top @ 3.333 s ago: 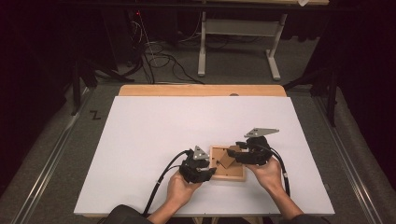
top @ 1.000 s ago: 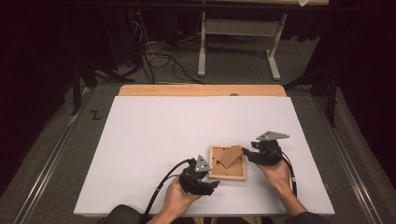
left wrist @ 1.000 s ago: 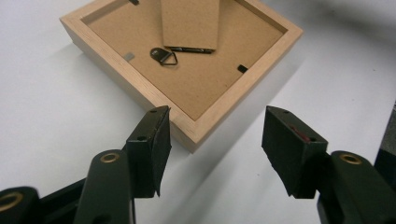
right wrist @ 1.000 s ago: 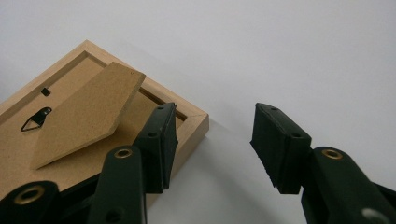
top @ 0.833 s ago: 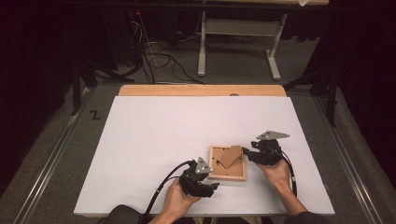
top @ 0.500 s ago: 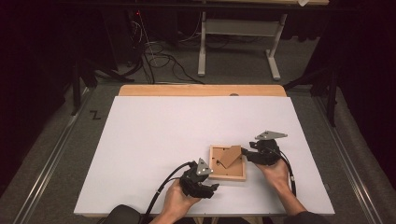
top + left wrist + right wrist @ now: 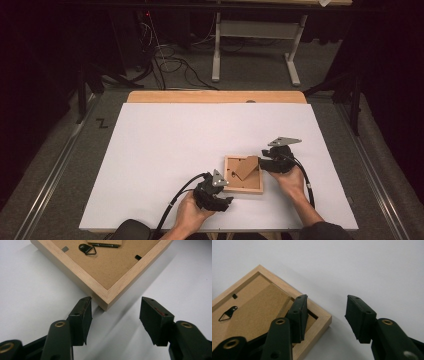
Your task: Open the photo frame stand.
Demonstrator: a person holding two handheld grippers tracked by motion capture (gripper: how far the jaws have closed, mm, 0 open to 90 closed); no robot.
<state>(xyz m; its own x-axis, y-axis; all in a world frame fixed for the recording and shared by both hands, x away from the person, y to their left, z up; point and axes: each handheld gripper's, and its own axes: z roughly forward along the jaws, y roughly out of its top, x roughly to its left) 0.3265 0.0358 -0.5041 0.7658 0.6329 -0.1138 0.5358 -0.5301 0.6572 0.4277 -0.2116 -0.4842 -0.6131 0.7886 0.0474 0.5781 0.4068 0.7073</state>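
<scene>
The left claw sits nearest, at the table's front edge, its jaws wide and bare. In the left gripper view they flank the near corner of the frame, which lies face down on the white table, and the pads are clear of the wood. These jaws have just eased in a little, nothing between them yet. To steady the frame well, this claw should slide forward so both rails of the corner sit between the pads, then close gently; a corner grip slips easily, so a straight rail would likely hold better.

Farther on, the right claw works at the frame's right side. Its jaws have just been narrowing, roughly half spread, holding nothing. In the right gripper view one jaw reaches over the rail into the recess by the raised backing board, the other outside over bare table. It should pinch only once the rail is truly between the pads, low and square, so the frame does not skid or tip. The hanger and clips are best avoided.
</scene>
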